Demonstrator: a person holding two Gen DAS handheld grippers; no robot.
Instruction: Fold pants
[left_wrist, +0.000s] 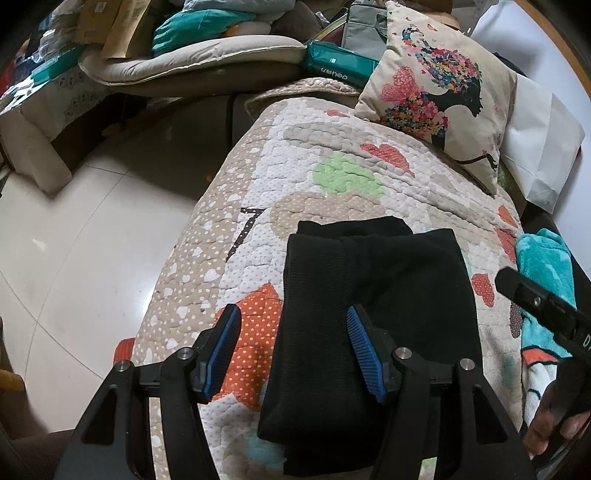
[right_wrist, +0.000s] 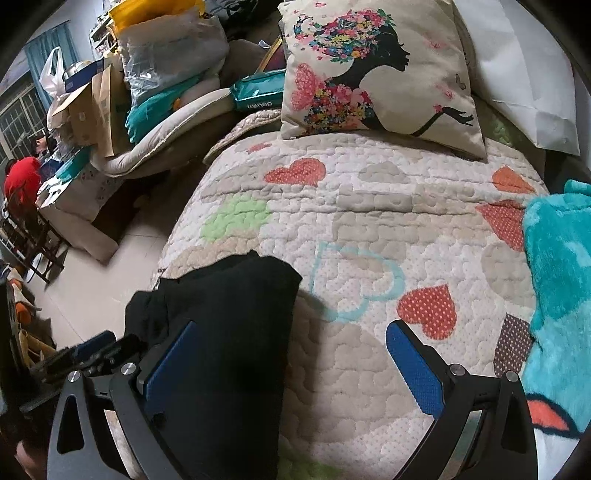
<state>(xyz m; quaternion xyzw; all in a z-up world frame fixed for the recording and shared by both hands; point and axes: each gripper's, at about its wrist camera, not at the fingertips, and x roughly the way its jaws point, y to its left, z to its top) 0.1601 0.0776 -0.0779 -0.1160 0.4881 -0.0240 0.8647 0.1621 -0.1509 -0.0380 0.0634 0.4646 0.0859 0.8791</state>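
Pants (left_wrist: 373, 332): lay folded on quilt (left_wrist: 332, 166), near its left edge. Cushion (left_wrist: 436, 99): stood on quilt's far end, behind pants. Blanket (right_wrist: 554, 295): lay on quilt's right side, apart from pants. Floor (left_wrist: 92, 240): left of quilt.

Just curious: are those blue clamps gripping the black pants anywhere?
No. Both the left gripper and right gripper are open above the folded pants, holding nothing.

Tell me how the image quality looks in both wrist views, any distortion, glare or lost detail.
Left wrist view: strong fisheye bending, dark corners; the black pants show knit ribbing on one edge only; floor tiles carry soft glare. Right wrist view: same bending; pants read as flat black, casting a soft shadow on the quilt.
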